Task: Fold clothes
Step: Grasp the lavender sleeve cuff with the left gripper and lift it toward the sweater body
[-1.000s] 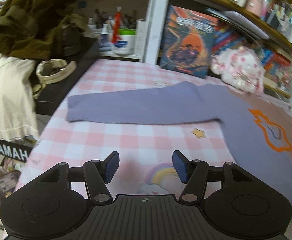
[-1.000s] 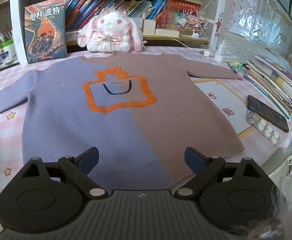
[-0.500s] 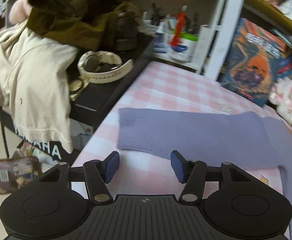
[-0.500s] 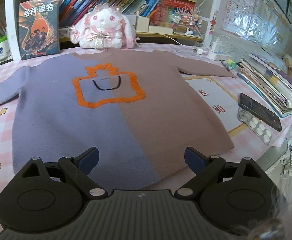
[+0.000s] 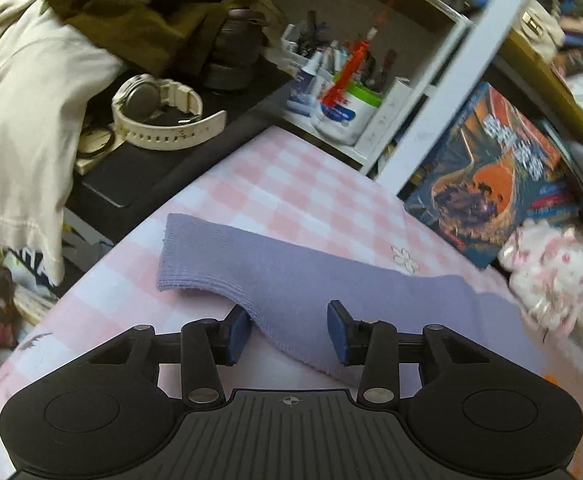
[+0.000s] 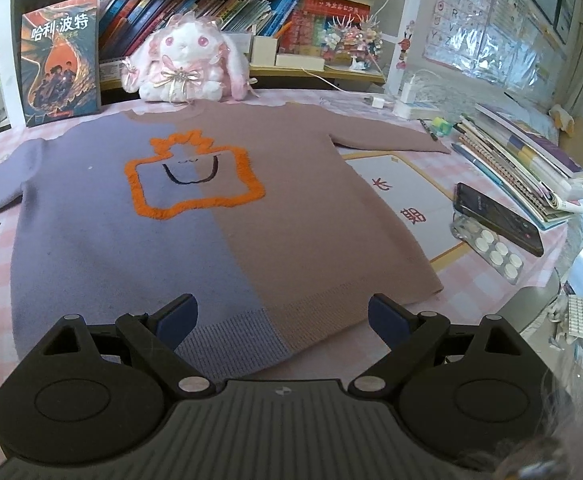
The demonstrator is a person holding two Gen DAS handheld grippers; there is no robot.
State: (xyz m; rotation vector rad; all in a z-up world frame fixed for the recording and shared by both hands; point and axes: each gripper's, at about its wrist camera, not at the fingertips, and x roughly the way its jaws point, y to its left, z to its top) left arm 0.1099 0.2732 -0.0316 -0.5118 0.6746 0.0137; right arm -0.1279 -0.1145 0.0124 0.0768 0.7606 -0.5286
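A sweater, lilac on one half and dusty pink on the other, lies flat on the pink checked tablecloth, with an orange outline figure on its chest. Its lilac sleeve stretches toward the table's left edge. My left gripper straddles the sleeve's near edge a little back from the cuff. Its jaws are closing, the fabric humps up between the blue pads, and the right pad stands just off it. My right gripper hovers wide open over the sweater's ribbed hem with nothing between its fingers.
The table edge drops off left of the cuff, beside a black stand with a white watch and hanging clothes. A plush rabbit and an upright book stand behind the sweater. A phone, pill blister and stacked books lie at the right.
My left gripper has moved forward over the sleeve and rolled, and its jaws have narrowed around the sleeve's edge, which now bulges up. The right gripper has hardly moved.
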